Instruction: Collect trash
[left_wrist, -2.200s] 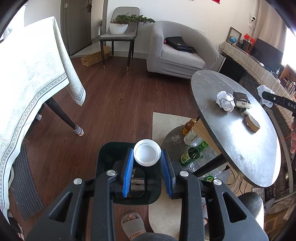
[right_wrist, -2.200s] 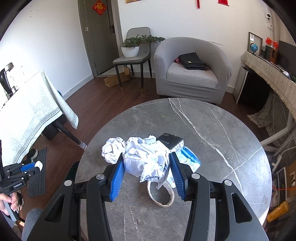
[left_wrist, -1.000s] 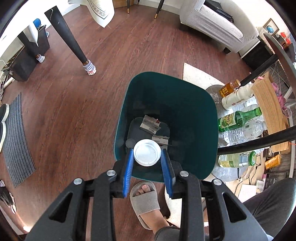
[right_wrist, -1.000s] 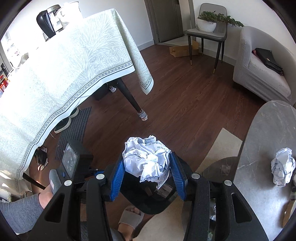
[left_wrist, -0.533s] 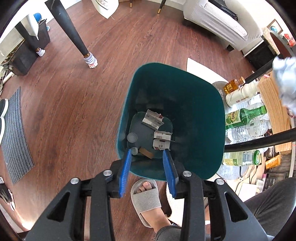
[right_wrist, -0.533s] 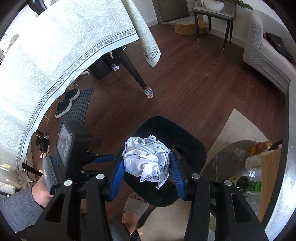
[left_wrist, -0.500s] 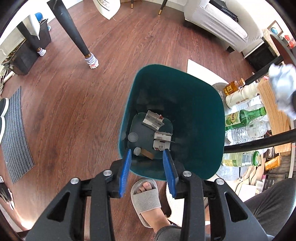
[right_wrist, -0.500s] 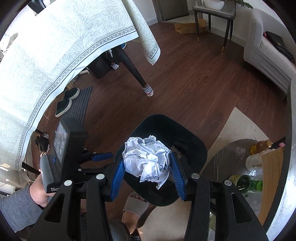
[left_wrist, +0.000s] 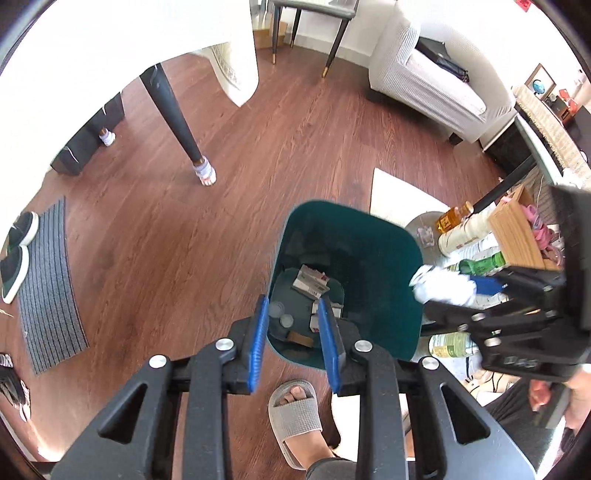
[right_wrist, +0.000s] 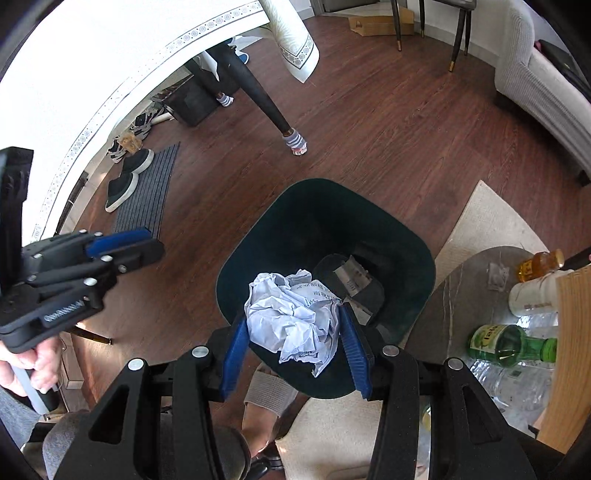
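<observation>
The right gripper (right_wrist: 291, 354) squeezed a ball of crumpled paper (right_wrist: 293, 319) between its blue pads and held it over the near edge of the green bin (right_wrist: 406, 273). The left gripper (left_wrist: 291, 341) held nothing. Its jaws had come nearly together, with only air between them, and it hung above the bin's near side.

The paper could miss. It sat close to the near rim, not over the middle, so if it were let go there it might hit the edge and fall by the person's slipper (left_wrist: 293, 408). A loose flap hung from the ball (it could also catch on a pad).

The left view looked straight down into the bin and showed what lay at the bottom: small boxes (left_wrist: 310, 282) and two little round caps (left_wrist: 280, 314). The right view hid most of that behind the paper. The right view showed the hand (right_wrist: 35, 363) on the left gripper's handle, which the left view could not see.
</observation>
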